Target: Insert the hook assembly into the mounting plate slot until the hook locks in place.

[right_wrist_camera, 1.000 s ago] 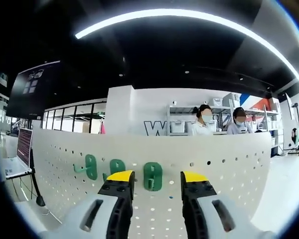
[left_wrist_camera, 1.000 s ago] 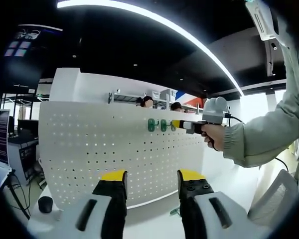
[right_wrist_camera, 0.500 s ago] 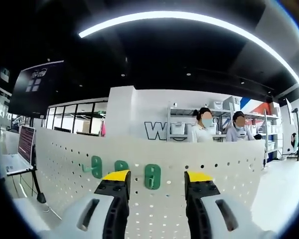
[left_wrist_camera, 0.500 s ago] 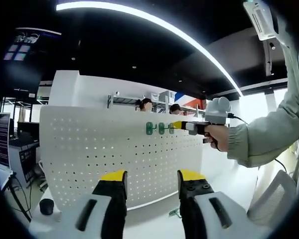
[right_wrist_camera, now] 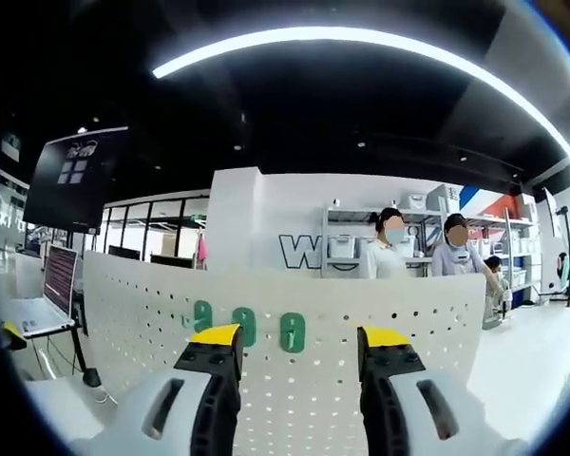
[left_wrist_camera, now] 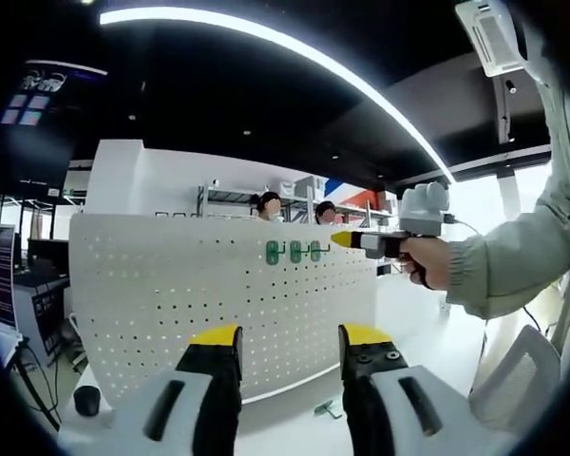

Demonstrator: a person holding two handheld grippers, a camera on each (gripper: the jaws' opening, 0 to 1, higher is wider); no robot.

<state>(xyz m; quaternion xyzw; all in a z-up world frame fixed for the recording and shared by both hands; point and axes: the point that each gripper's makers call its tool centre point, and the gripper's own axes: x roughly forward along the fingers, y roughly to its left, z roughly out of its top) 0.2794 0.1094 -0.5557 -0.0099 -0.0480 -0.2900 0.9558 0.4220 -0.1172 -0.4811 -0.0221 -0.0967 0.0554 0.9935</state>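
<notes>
A white pegboard mounting plate (left_wrist_camera: 171, 294) stands upright on the table. Three green hook assemblies (left_wrist_camera: 294, 252) hang side by side near its top edge. In the right gripper view the same hooks (right_wrist_camera: 244, 326) show just above my jaws on the pegboard (right_wrist_camera: 361, 370). My right gripper (right_wrist_camera: 299, 342) is open and holds nothing. In the left gripper view, a hand holds the right gripper (left_wrist_camera: 340, 238) just right of the hooks, apart from them. My left gripper (left_wrist_camera: 290, 342) is open and empty, low before the board.
A small green part (left_wrist_camera: 325, 408) lies on the table at the board's foot. A dark round object (left_wrist_camera: 84, 399) sits at the left. A sleeve (left_wrist_camera: 513, 256) and a chair back (left_wrist_camera: 522, 380) are at the right. Two people (right_wrist_camera: 389, 242) sit behind the board; monitors stand left.
The right gripper has drawn back from the pegboard, so the hooks look smaller, and its jaws stand slightly wider. A gap has opened between it and the hooks. The left gripper's view shifted slightly.
</notes>
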